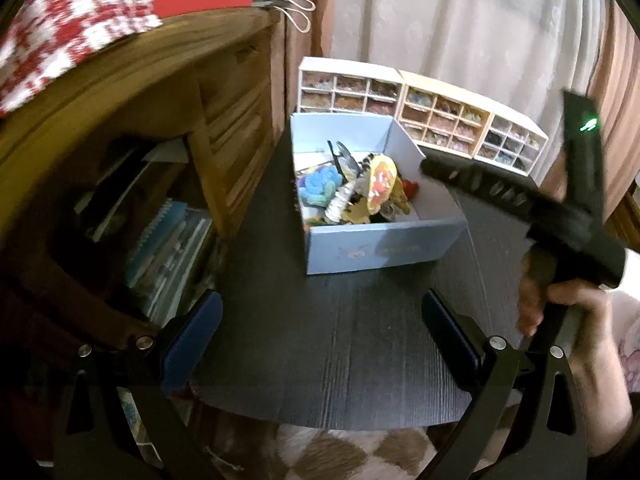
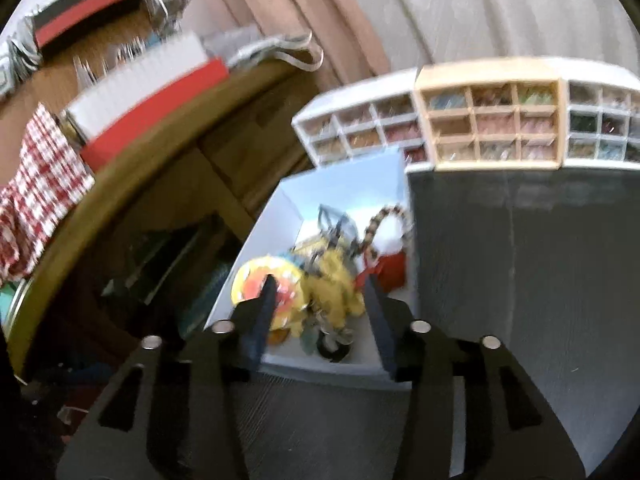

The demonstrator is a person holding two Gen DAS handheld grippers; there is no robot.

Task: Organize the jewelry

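Note:
A light blue open box [image 1: 380, 246] sits on the dark table [image 1: 340, 352], filled with a jumble of colourful jewelry and trinkets [image 1: 360, 190]. It also shows in the right wrist view [image 2: 344, 184], with yellow, red and striped pieces [image 2: 332, 280] inside. My left gripper [image 1: 322, 312] is open and empty, hovering over the table in front of the box. My right gripper [image 2: 320, 284] is open and empty, fingers spread just above the box's near side. In the left wrist view the right gripper's body [image 1: 520, 204] reaches over the box's right corner.
Three small drawer cabinets [image 1: 420, 108] stand behind the box along the curtain; they also show in the right wrist view [image 2: 492, 124]. A wooden shelf unit [image 1: 160, 128] with books stands left of the table. A red box [image 2: 152, 120] and checked cloth [image 2: 36, 192] lie on top.

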